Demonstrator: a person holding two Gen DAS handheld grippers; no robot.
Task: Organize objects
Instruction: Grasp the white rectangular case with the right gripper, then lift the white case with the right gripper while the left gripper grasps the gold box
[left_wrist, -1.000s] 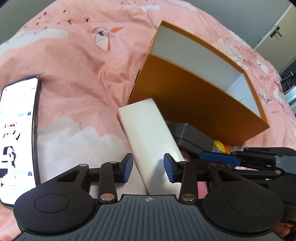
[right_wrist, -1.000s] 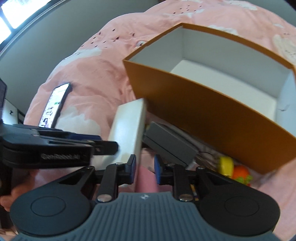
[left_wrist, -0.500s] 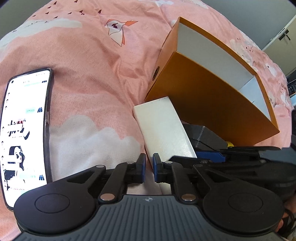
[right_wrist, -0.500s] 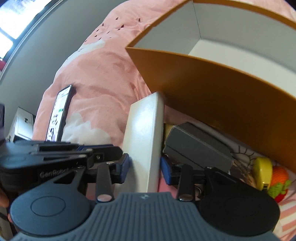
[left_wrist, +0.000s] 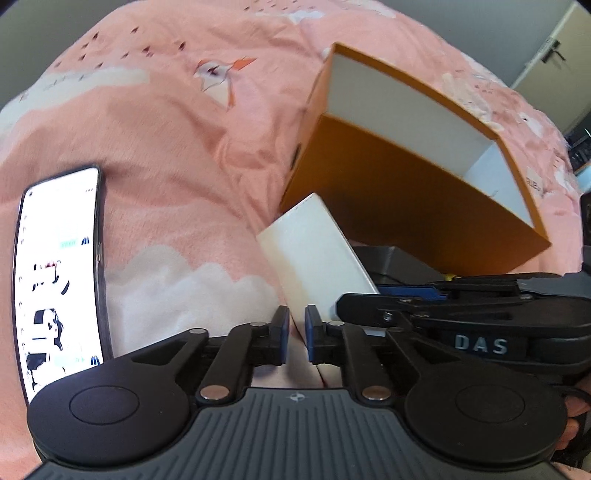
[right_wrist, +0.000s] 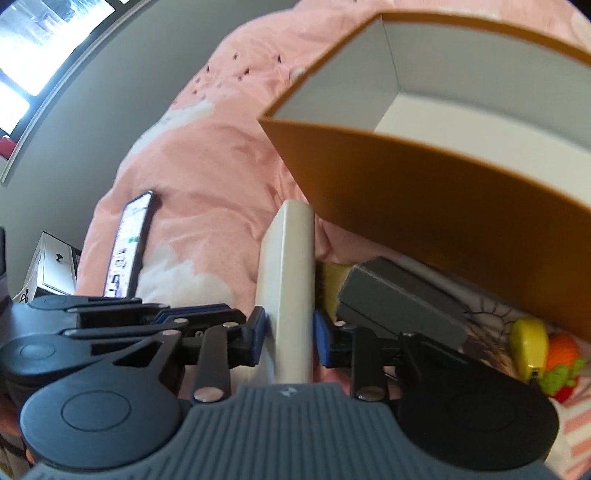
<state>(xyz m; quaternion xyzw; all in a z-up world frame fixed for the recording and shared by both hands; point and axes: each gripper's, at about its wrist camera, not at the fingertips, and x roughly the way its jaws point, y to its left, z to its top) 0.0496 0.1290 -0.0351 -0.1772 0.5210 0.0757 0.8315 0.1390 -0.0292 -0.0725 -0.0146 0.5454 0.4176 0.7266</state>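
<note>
A flat white box (right_wrist: 288, 280) stands on edge on the pink bedcover, just in front of an open orange box (right_wrist: 424, 192) with a white inside. My right gripper (right_wrist: 289, 334) is shut on the white box, one blue pad on each face. In the left wrist view the white box (left_wrist: 317, 258) leans up toward the orange box (left_wrist: 406, 192). My left gripper (left_wrist: 293, 334) is shut and empty, just left of the white box's near end.
A phone with a lit screen (left_wrist: 59, 273) lies on the cover at the left, also in the right wrist view (right_wrist: 129, 240). A dark grey box (right_wrist: 402, 299), a yellow item (right_wrist: 528, 347) and an orange-and-green knitted toy (right_wrist: 561, 358) lie beside the orange box.
My left gripper let go of the white box, shut, and drew back to the left. My right gripper opened, moved onto the white box and closed on it.
</note>
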